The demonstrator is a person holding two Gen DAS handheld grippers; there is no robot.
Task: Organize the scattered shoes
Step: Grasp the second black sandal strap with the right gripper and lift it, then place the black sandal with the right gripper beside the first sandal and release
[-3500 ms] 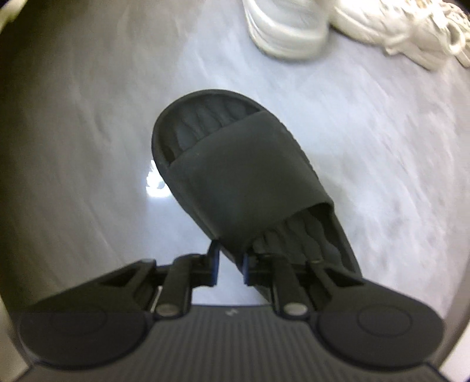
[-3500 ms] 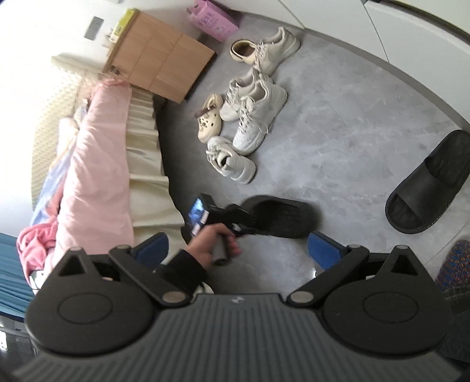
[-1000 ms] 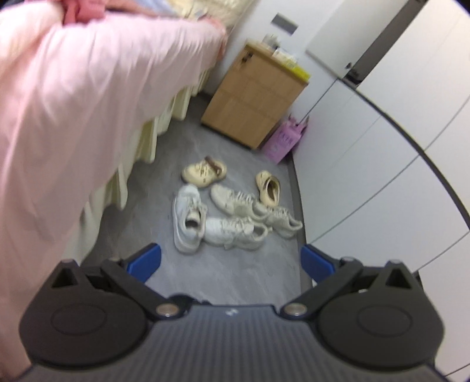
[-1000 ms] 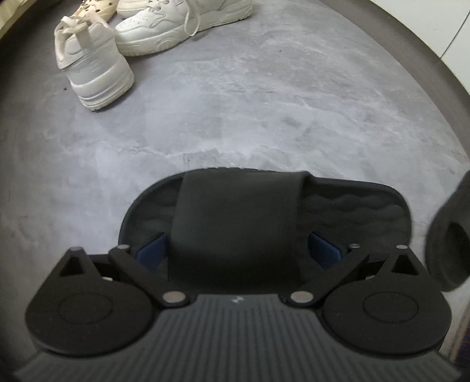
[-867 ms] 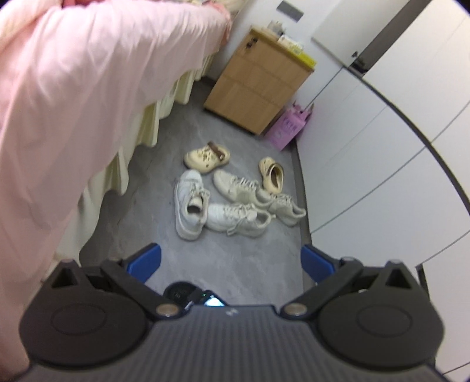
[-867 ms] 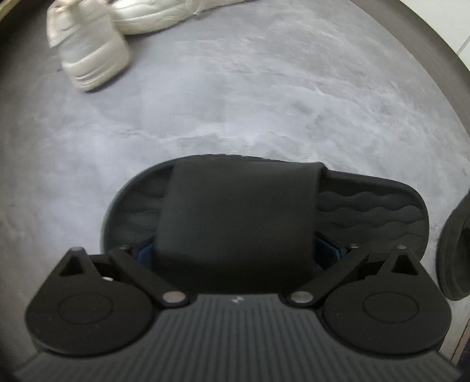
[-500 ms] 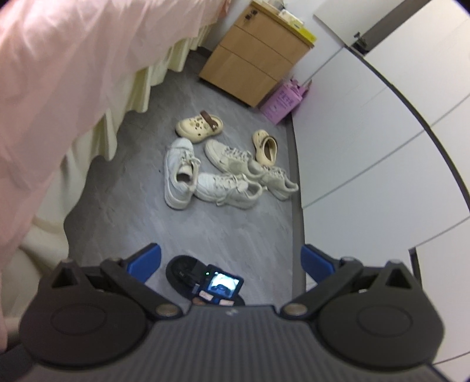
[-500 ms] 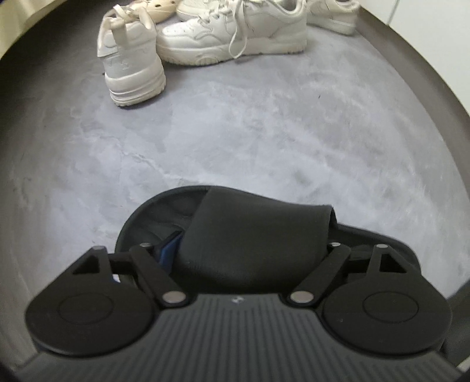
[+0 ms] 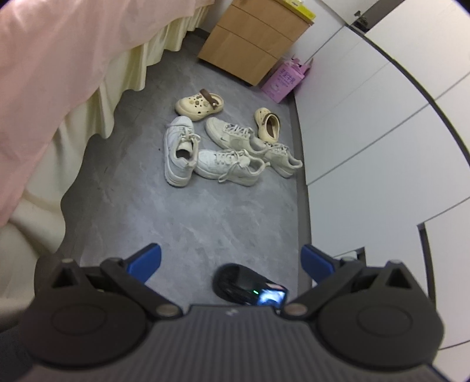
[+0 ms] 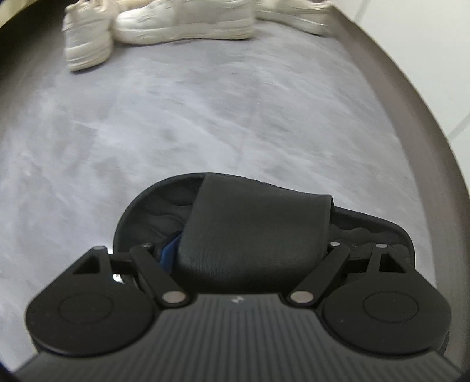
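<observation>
Left wrist view: the left gripper (image 9: 230, 260) hangs over the grey floor (image 9: 188, 223) with its blue-tipped fingers (image 9: 144, 261) spread wide and nothing between them; it grasps nothing and touches nothing. Just below and ahead of it, near the white cabinet fronts (image 9: 367, 141), part of a black slide sandal (image 9: 235, 280) shows, with the lit screen of the other gripper's body over it. Farther off lies a loose cluster of shoes: a white sneaker (image 9: 179, 151) pointing away, a second white sneaker (image 9: 227, 164) lying across its heel end, two more pale sneakers (image 9: 229, 133) behind, and two cream clogs (image 9: 199, 104), one near a pink box (image 9: 286, 78) beside a wooden drawer unit (image 9: 252, 38). A pink bedspread (image 9: 55, 58) fills the left side.

Right wrist view: the right gripper (image 10: 252, 249) is clenched across the strap of the black slide sandal (image 10: 255, 223), one finger on each side of the strap, a blue pad (image 10: 170, 249) showing under its left edge. The jaws stand fairly wide because the strap is broad. The picture is streaked with blur; the white sneakers (image 10: 182, 23) sit at the top edge, well apart from the sandal.
</observation>
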